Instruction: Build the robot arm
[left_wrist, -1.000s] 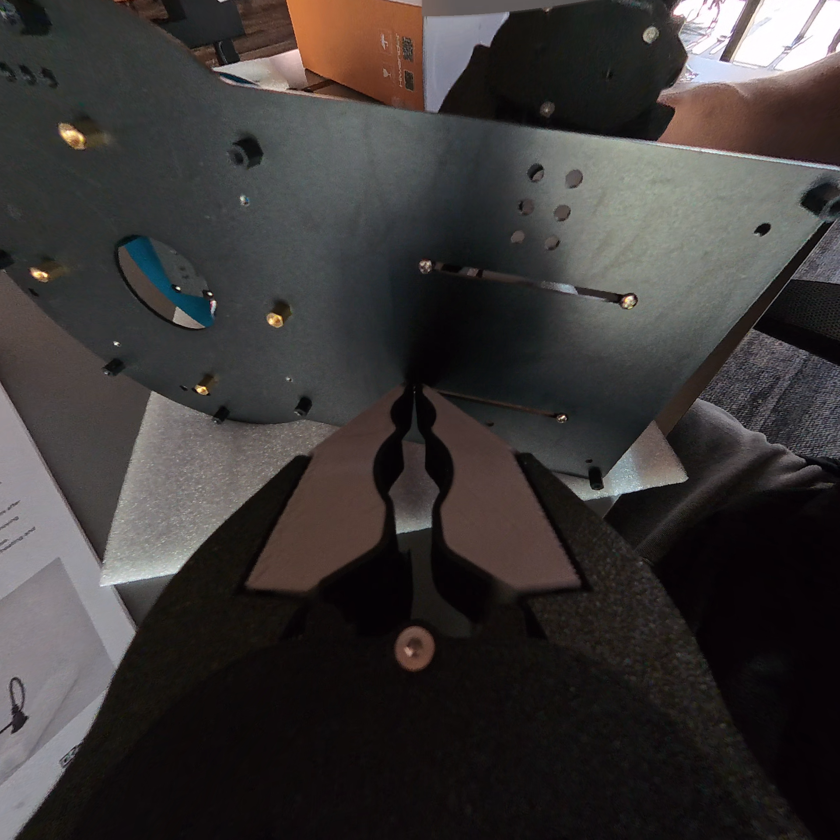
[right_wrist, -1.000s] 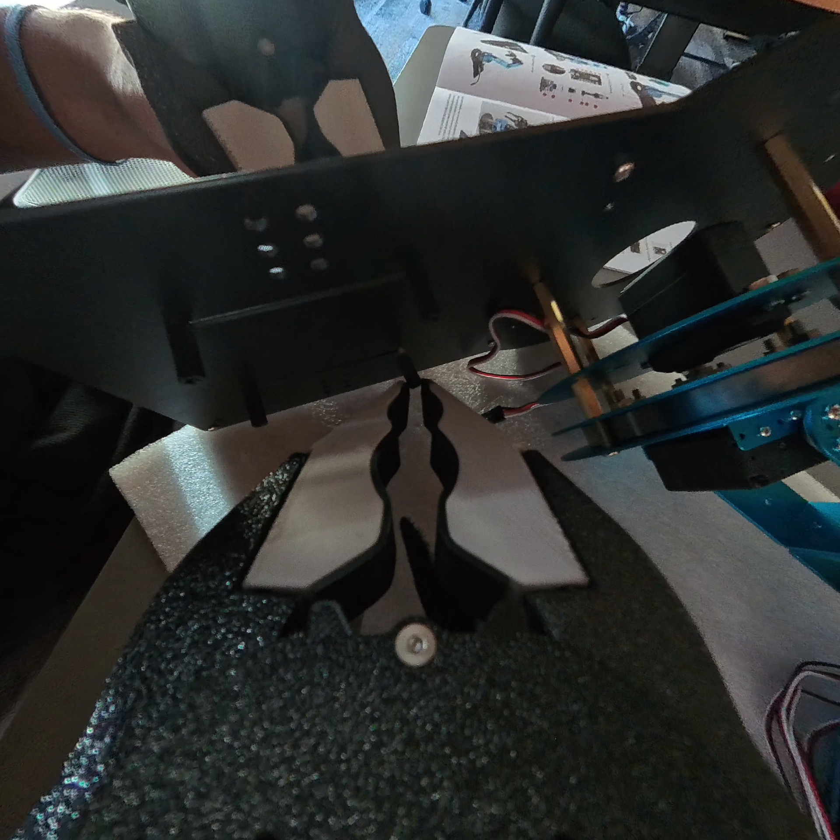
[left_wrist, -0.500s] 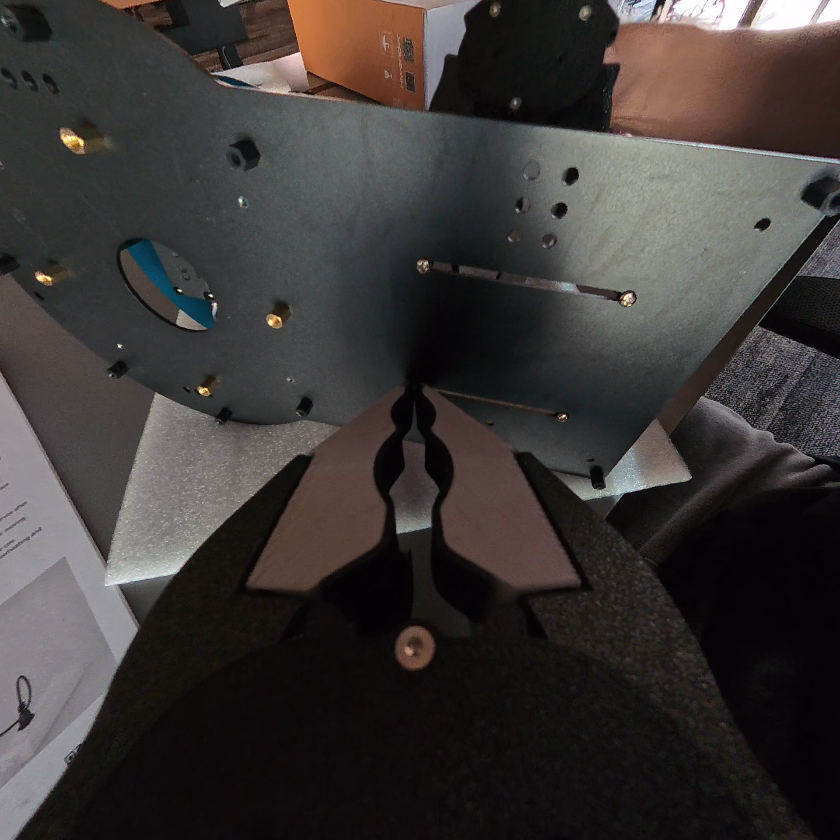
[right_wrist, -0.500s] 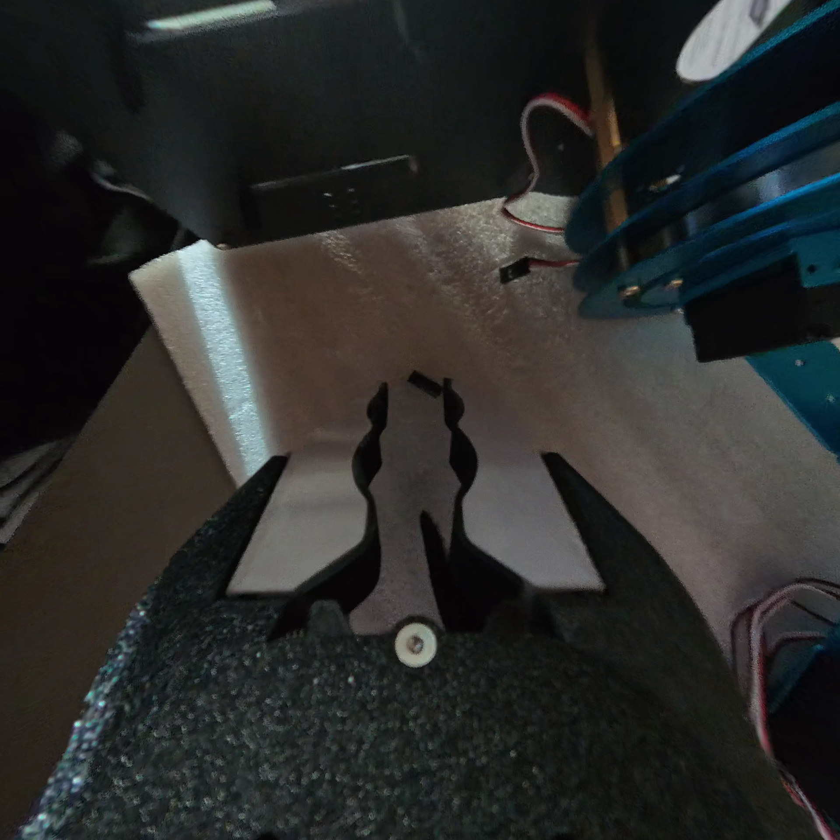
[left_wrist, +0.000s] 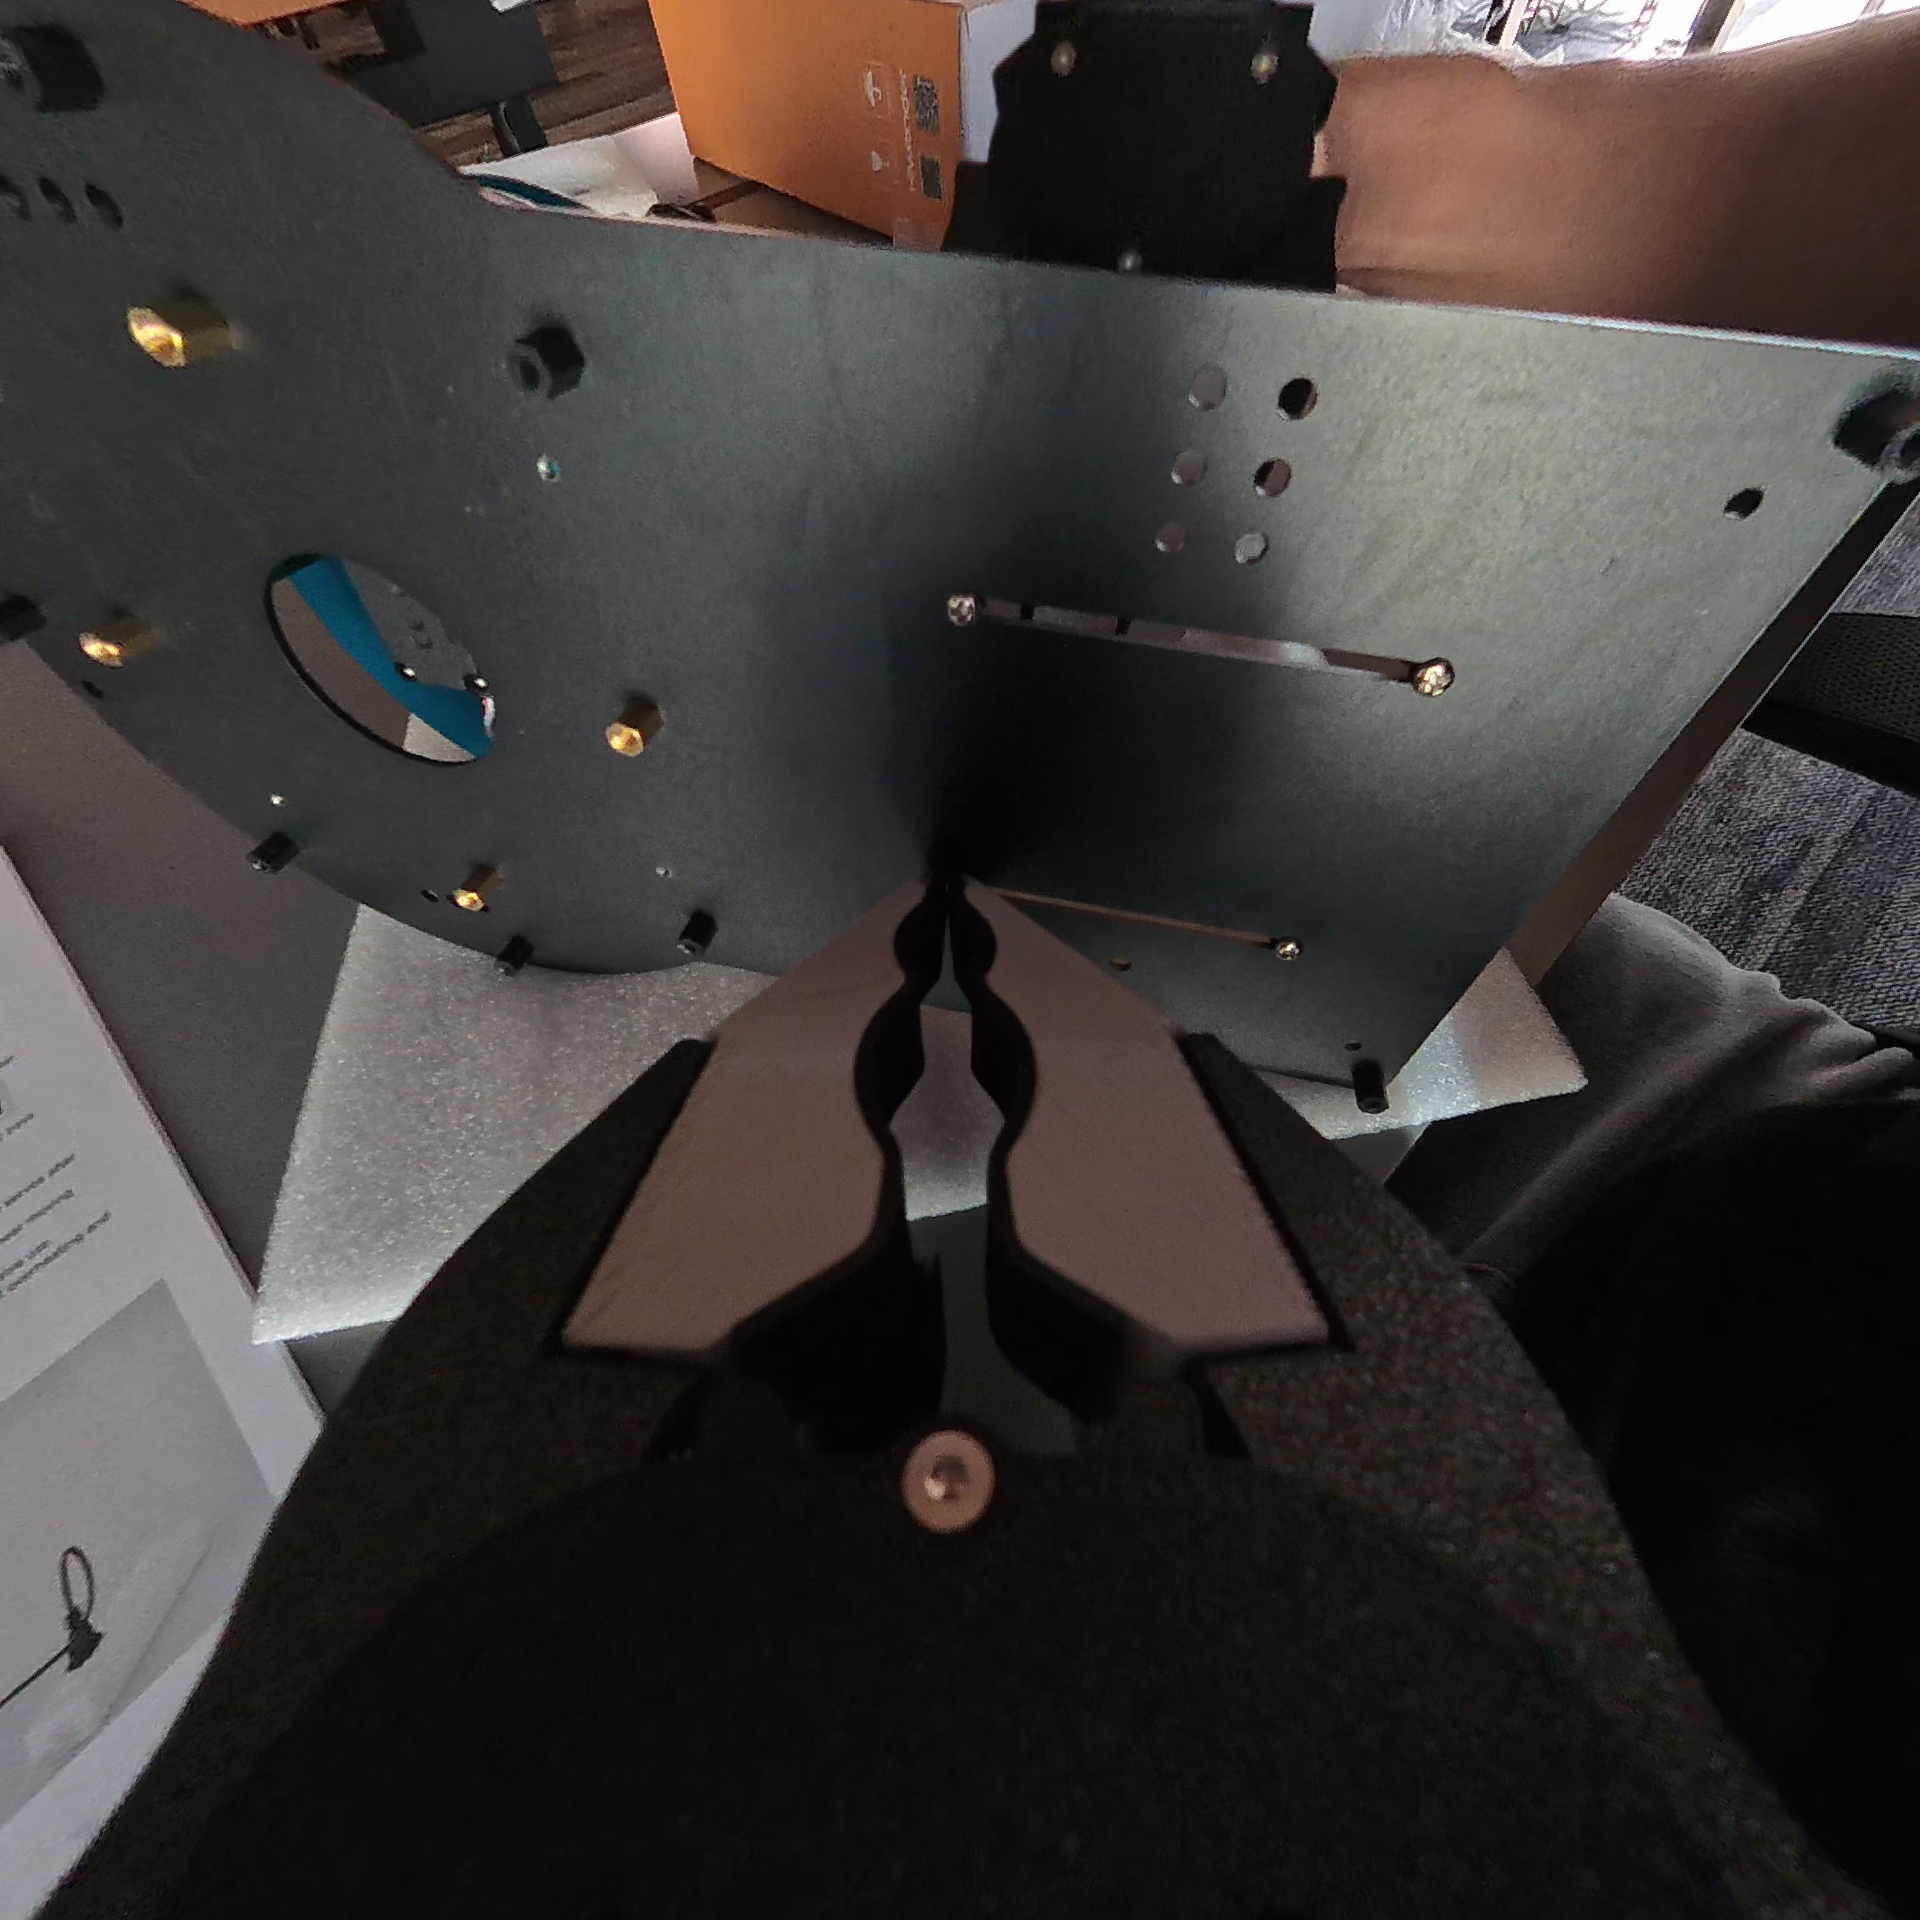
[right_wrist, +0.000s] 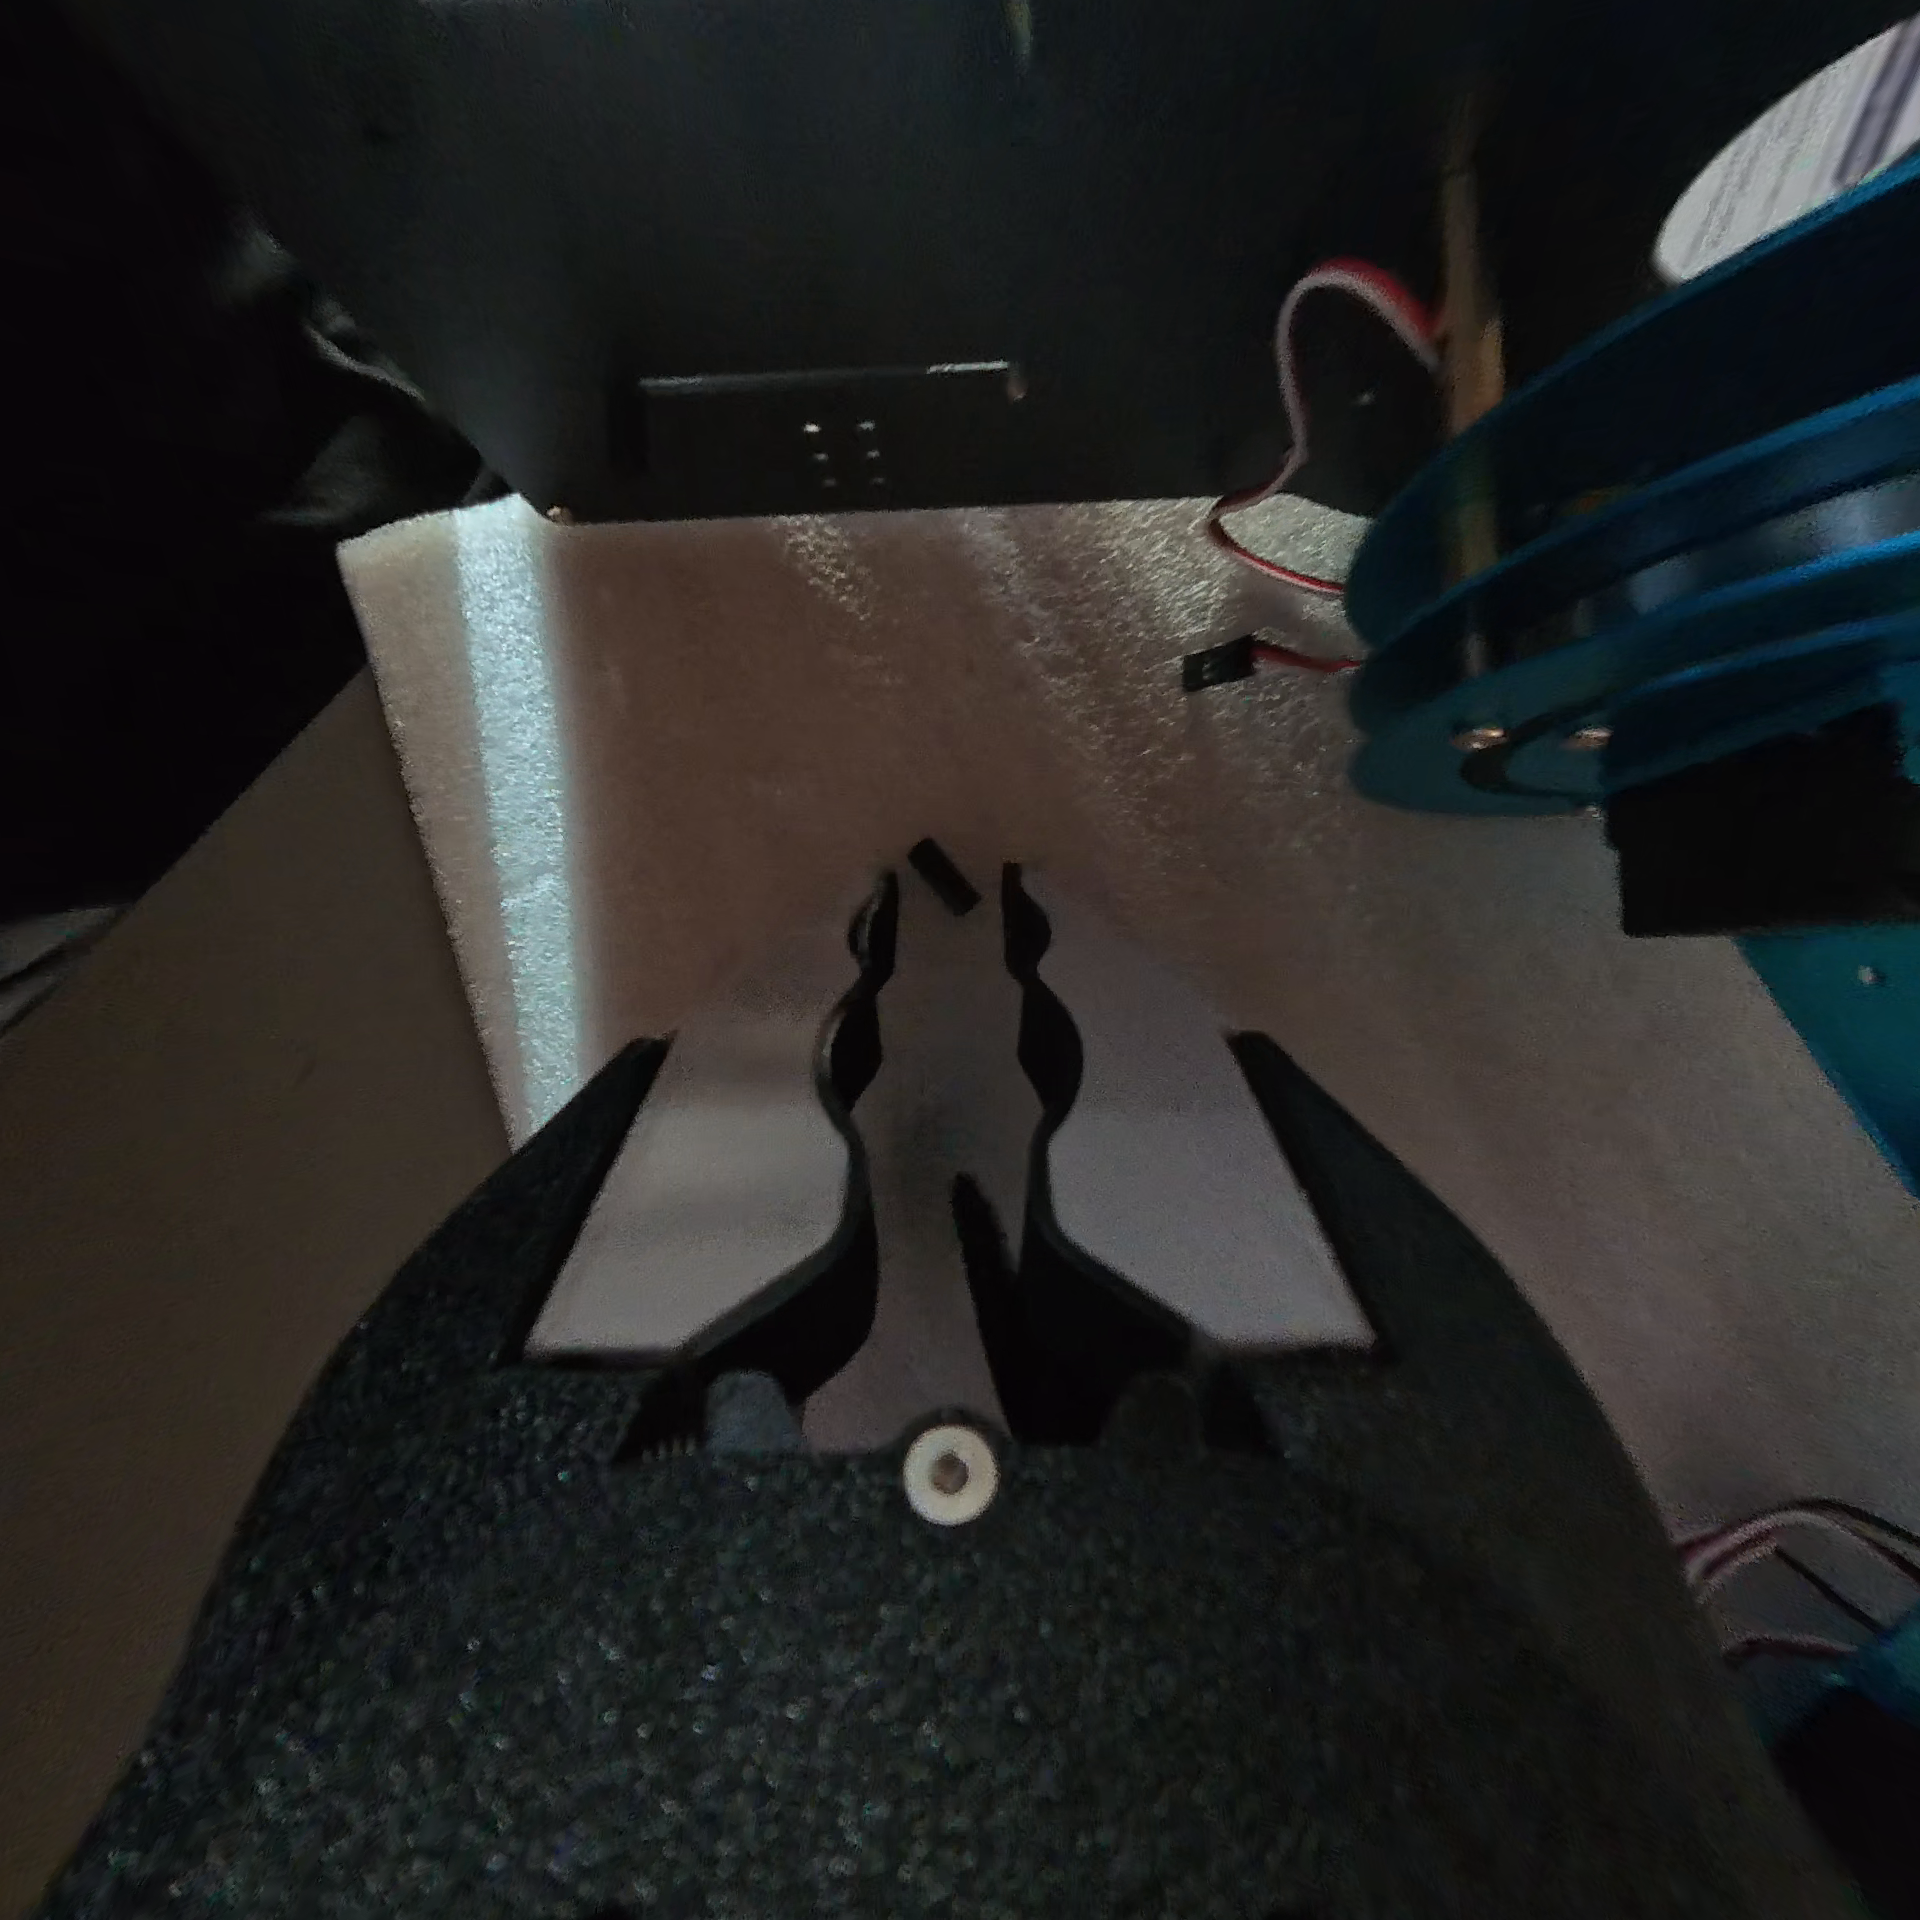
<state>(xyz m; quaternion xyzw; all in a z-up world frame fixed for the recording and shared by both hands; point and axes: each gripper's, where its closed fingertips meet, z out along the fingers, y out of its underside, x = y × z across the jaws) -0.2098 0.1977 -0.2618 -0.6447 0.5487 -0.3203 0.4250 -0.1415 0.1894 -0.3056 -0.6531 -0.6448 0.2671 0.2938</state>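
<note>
A dark metal plate (left_wrist: 831, 468) with holes, slots and brass standoffs (left_wrist: 634, 727) stands tilted on white foam (left_wrist: 468, 1122). My left gripper (left_wrist: 948, 888) is shut, its tips against the plate's face; nothing shows between the pads. In the right wrist view the plate's underside (right_wrist: 727, 208) is overhead, with a black box (right_wrist: 821, 436) fixed to it. My right gripper (right_wrist: 948, 883) is open, low over the foam (right_wrist: 779, 675). A small black standoff (right_wrist: 940, 878) lies loose on the foam between its fingertips, and neither pad presses it. The right gripper also shows behind the plate (left_wrist: 1153, 135).
A blue metal assembly (right_wrist: 1610, 571) stands on the right, with red-and-white wires and a black connector (right_wrist: 1216, 665) on the foam. A printed booklet (left_wrist: 94, 1299) lies on the left. An orange box (left_wrist: 810, 94) and a person's arm (left_wrist: 1610, 187) are behind the plate. Across from one pair of fingers to the other is roughly 9 centimeters.
My right gripper, shut on the black standoff under the plate a second ago, opened and dropped toward the foam; the standoff now lies loose between its tips. The left gripper stayed shut against the plate.
</note>
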